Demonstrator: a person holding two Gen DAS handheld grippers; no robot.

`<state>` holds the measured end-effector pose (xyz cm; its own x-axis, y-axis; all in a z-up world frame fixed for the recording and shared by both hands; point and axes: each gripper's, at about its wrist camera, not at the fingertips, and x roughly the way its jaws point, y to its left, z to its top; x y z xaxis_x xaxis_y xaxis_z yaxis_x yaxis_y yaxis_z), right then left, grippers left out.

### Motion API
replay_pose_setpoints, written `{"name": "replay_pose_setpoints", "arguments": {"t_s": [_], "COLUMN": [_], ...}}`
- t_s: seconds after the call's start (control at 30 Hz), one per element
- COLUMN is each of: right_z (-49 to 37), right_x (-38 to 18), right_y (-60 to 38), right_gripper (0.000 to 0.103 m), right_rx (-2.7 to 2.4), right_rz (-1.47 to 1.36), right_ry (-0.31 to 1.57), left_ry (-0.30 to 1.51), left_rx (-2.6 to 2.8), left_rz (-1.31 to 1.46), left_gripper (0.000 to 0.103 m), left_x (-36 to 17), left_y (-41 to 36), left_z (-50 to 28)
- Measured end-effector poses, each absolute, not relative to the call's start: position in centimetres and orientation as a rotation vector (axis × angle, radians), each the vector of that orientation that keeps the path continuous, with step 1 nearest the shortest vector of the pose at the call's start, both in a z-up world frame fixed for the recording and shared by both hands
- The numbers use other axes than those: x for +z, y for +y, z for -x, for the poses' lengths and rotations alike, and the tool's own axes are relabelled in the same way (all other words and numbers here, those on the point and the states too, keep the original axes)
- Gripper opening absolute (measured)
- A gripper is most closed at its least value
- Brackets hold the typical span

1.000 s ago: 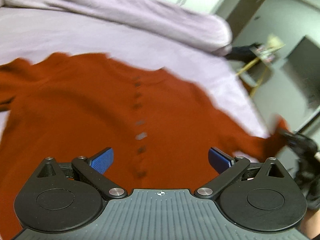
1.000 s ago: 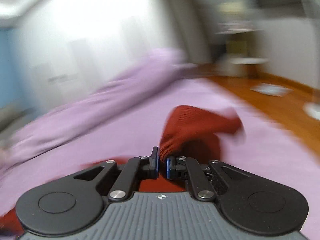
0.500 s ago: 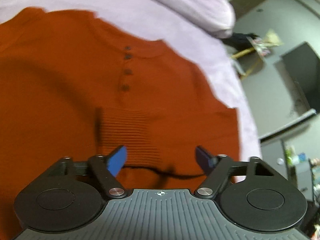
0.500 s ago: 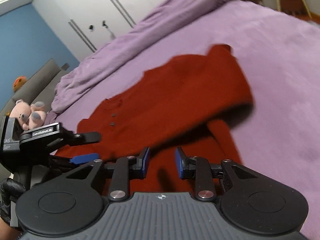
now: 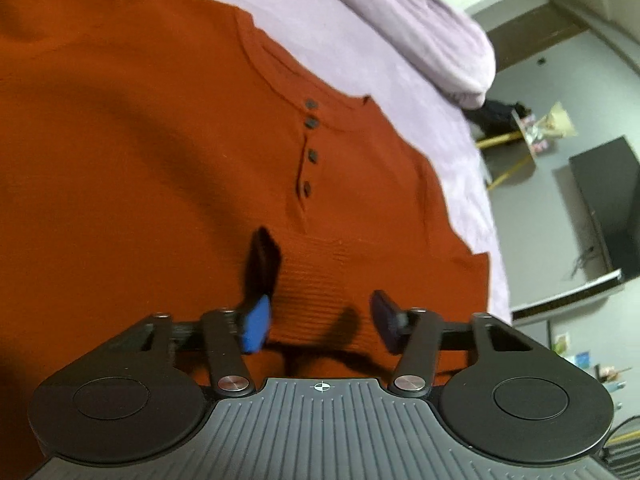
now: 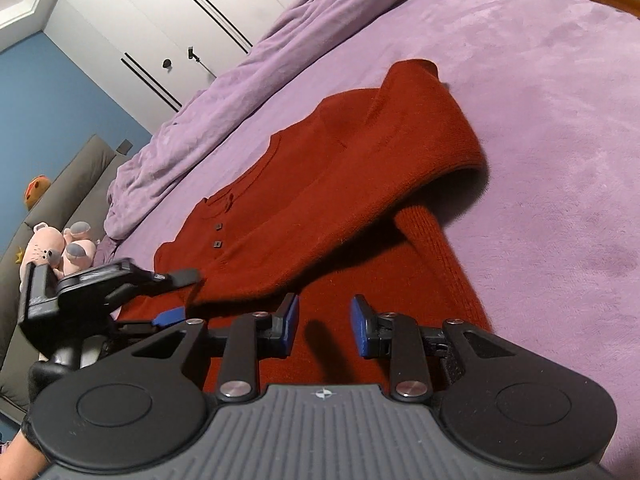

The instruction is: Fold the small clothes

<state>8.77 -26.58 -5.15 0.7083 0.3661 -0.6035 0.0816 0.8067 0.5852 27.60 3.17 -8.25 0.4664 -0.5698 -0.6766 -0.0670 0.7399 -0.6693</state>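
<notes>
A rust-red knit sweater (image 5: 160,152) with dark buttons lies on the purple bed (image 6: 560,120). Its right sleeve (image 6: 400,184) is folded across the chest, the ribbed cuff (image 5: 320,276) lying below the button placket. My left gripper (image 5: 320,320) is open, its blue pads either side of the cuff, holding nothing. My right gripper (image 6: 323,330) is open and empty just above the lower sweater body (image 6: 400,280). The left gripper also shows in the right wrist view (image 6: 172,296) at the left, over the sweater's edge.
A rumpled purple duvet (image 6: 280,60) lies along the far side of the bed. A pink plush toy (image 6: 52,252) sits on a grey sofa (image 6: 64,184) at the left. White wardrobe doors (image 6: 160,20) stand behind. A dark TV (image 5: 608,208) and small stool (image 5: 504,148) stand beyond the bed.
The right gripper carried the sleeve across the sweater, let it go and opened wider. The left gripper moved closer over the cuff, its jaws narrowing a little.
</notes>
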Motion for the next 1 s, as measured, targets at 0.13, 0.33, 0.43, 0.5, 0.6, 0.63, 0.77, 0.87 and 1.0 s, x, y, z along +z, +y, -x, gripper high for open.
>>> {"name": "replay_pose_setpoints", "arguments": {"t_s": [0.13,0.33,0.43,0.5,0.6,0.63,0.77,0.87,1.0], "right_z": [-9.3,-10.4,-10.9,-11.2,-11.7,-11.9,-13.1,-14.6,-16.7], "right_x": [-4.9,-4.5,-4.4,-4.4,-4.5,-4.5,-4.3,-4.0,-4.6], "right_y": [-26.9,-27.0,-27.7,-28.2,-28.9,-29.1,-29.2,-28.7,-28.2], "right_gripper": [0.031,0.032,0.033,0.034,0.035,0.036,0.04,0.043,0.044], "right_rx": [0.161,0.124,0.081,0.06,0.057,0.063,0.1,0.104,0.117], "right_rz": [-0.641,-0.619,-0.598,-0.583,-0.6,-0.613,-0.656,-0.635,-0.678], "right_ry": [0.767,0.758,0.752,0.753,0.75,0.748,0.731,0.731,0.761], "left_ry": [1.056,0.972,0.872,0.817,0.804,0.807,0.863,0.888,0.889], "left_rx": [-0.333,-0.37,-0.362,-0.307,-0.196,-0.155,-0.139,-0.152,-0.166], "left_rz": [0.659,0.66,0.565,0.485,0.361,0.312,0.386,0.472,0.561], "left_gripper": [0.02,0.008,0.008,0.008,0.008,0.008,0.016,0.035,0.037], "left_x": [-7.8,-5.3,-2.3,-0.9,-0.8,-1.1,-3.7,-5.5,-6.4], "left_y": [3.0,4.3,5.3,6.8,8.8,9.7,12.1,12.8,13.3], "left_z": [-28.0,-28.5,-28.3,-28.4,-28.5,-28.4,-28.5,-28.9,-29.5]}}
